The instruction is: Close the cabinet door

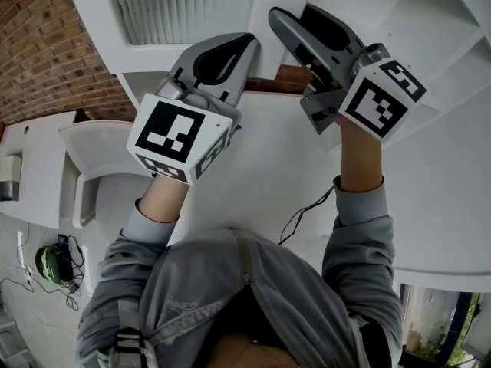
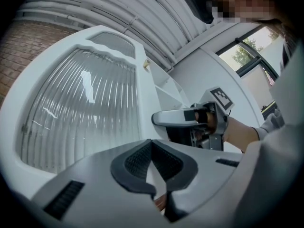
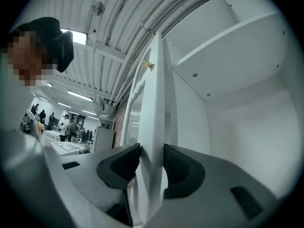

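Note:
The white cabinet door [image 1: 180, 6] with its ribbed glass pane stands ajar above me. In the right gripper view I see it edge-on [image 3: 154, 103]. My right gripper [image 1: 291, 12] straddles that edge. Its jaws [image 3: 152, 151] stand wide, one pad on each side of the door and neither clamping it. The left gripper view shows the ribbed pane [image 2: 80, 113] filling the left side. My left gripper [image 1: 247, 41] is shut with nothing in it, its tips [image 2: 151, 144] close to the door's lower frame. The right gripper [image 2: 190, 120] shows beyond it.
The open cabinet's white inside with a shelf [image 3: 228, 46] lies right of the door. A brick wall [image 1: 38, 44] is at the left. A black cable [image 1: 303, 213] hangs by my right sleeve. People and tables [image 3: 66, 146] stand far off in the room.

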The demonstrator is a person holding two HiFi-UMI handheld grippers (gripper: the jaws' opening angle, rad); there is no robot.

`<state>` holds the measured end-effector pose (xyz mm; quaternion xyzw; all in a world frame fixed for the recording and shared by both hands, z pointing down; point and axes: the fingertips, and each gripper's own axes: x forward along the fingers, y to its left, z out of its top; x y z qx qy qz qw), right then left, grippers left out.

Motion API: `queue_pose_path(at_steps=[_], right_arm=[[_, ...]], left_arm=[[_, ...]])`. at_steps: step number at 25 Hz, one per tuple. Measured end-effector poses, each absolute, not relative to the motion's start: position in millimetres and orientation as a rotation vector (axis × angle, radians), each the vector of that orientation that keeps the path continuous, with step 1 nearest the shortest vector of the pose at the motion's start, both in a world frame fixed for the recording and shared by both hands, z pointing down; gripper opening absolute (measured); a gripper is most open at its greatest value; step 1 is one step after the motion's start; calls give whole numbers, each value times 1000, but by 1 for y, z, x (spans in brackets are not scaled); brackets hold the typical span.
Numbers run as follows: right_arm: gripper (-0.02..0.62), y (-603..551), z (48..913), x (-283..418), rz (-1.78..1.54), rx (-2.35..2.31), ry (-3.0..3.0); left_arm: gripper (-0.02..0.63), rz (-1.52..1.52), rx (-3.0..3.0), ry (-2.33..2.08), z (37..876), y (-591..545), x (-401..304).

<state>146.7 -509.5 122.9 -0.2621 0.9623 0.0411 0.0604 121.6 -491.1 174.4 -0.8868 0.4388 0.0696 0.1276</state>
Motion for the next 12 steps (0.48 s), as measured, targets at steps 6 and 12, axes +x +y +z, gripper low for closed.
queue_pose_path(at_steps=[6, 12], right_arm=[[163, -514, 123, 157, 108, -846, 2864], [163, -521, 125, 165, 98, -876, 2844]], left_arm=[[6, 198, -2578, 1279, 175, -496, 122], [6, 191, -2572, 1291, 175, -501, 123]])
